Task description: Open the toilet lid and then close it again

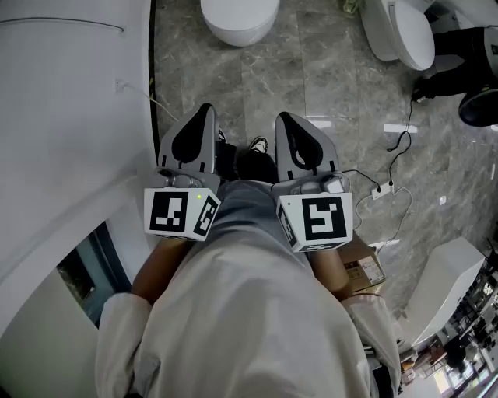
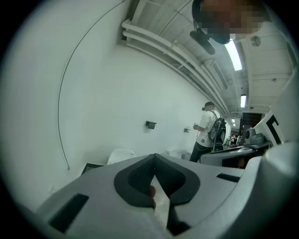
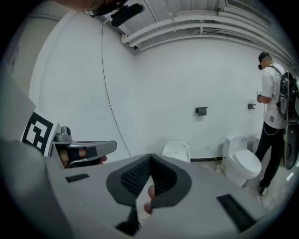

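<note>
Two white toilets stand on the grey marble floor ahead. The nearer toilet (image 1: 240, 19) is straight in front, against the white wall, and shows in the right gripper view (image 3: 176, 150) and in the left gripper view (image 2: 121, 155). The second toilet (image 1: 405, 31) is off to the right with its lid down (image 3: 244, 162). My left gripper (image 1: 204, 109) and right gripper (image 1: 282, 118) are held side by side at waist height, well short of both toilets. Each gripper's dark pads meet at the tips with nothing between them, on the left (image 2: 154, 156) and on the right (image 3: 150, 156).
A person (image 3: 275, 112) with a backpack stands by the right toilet; their dark legs (image 1: 467, 47) show at the top right. A cable and power strip (image 1: 381, 189) lie on the floor to my right, with a cardboard box (image 1: 362, 268) nearer. A curved white wall (image 1: 70, 116) runs along the left.
</note>
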Action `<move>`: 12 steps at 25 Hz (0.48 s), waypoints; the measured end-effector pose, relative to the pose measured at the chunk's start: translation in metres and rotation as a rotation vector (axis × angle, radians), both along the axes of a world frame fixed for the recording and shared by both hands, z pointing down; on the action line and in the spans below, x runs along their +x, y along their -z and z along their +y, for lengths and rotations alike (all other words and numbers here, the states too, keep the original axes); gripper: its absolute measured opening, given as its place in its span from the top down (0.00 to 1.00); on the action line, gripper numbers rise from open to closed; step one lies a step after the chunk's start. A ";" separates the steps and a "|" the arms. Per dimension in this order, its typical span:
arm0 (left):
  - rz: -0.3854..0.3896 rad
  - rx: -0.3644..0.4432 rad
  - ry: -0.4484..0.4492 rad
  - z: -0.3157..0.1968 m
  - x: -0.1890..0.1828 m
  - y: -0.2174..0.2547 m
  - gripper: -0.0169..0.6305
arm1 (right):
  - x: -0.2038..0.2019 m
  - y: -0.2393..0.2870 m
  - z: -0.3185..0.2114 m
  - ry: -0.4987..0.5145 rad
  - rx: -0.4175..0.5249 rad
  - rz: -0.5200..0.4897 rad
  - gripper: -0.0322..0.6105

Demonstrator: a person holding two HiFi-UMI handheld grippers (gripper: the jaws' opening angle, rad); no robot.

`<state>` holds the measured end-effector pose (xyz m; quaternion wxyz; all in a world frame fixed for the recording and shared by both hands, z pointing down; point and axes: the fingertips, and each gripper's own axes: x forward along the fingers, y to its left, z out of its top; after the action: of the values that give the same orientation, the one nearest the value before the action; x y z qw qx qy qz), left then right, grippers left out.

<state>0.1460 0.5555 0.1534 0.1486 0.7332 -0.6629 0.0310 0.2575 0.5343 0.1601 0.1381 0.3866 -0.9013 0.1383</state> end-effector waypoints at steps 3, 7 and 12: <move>0.000 -0.016 0.000 -0.003 0.008 -0.004 0.97 | 0.009 -0.006 0.000 0.004 -0.011 0.006 0.94; 0.004 -0.062 0.011 -0.006 0.007 -0.018 0.97 | 0.019 -0.018 -0.002 -0.009 -0.055 -0.020 0.94; 0.015 -0.102 0.021 -0.013 -0.008 -0.029 0.97 | 0.017 -0.031 -0.009 -0.015 -0.116 -0.028 0.94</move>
<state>0.1384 0.5427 0.1828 0.1911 0.7178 -0.6671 0.0577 0.2747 0.5249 0.1915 0.1466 0.3828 -0.8907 0.1967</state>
